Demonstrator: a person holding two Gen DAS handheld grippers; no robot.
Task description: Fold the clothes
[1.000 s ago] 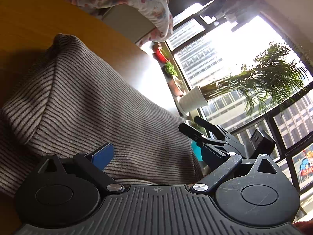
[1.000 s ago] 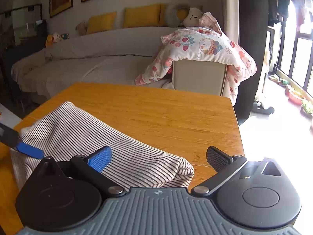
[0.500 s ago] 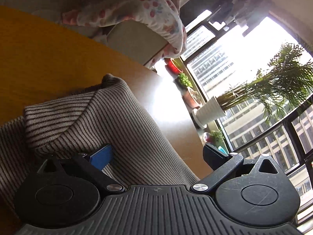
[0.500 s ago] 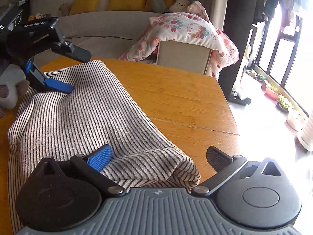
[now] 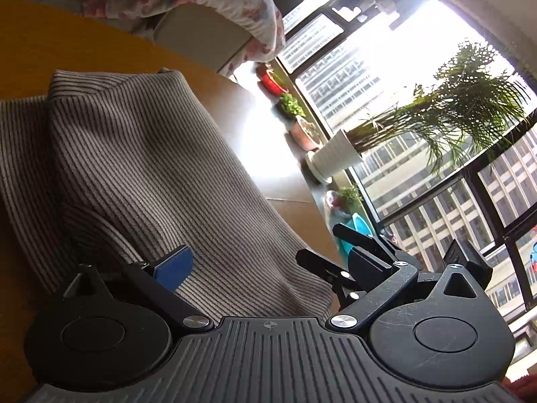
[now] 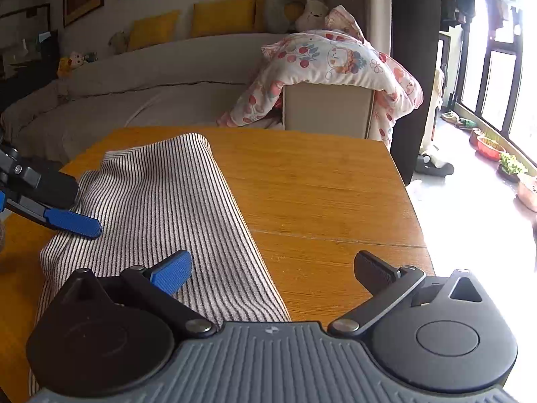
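Observation:
A striped beige and dark garment (image 6: 161,208) lies folded lengthwise on the wooden table (image 6: 319,194); it also fills the left wrist view (image 5: 151,168). My right gripper (image 6: 272,268) is open just above the garment's near end, its blue pad (image 6: 171,270) over the cloth. My left gripper (image 5: 268,265) is open over the garment's other side, its blue pad (image 5: 174,267) touching the fabric. In the right wrist view the left gripper (image 6: 50,208) reaches in from the left at the garment's edge. The right gripper's black fingers (image 5: 355,255) show in the left wrist view.
A sofa (image 6: 151,94) with yellow cushions stands behind the table. A floral blanket (image 6: 335,63) hangs over a box at the table's far edge. Potted plants (image 5: 335,158) line the window on the right. The table's right edge (image 6: 409,201) drops to the floor.
The garment has been laid over into a narrower fold and now lies flat. Both grippers have come back toward the near end and stand open.

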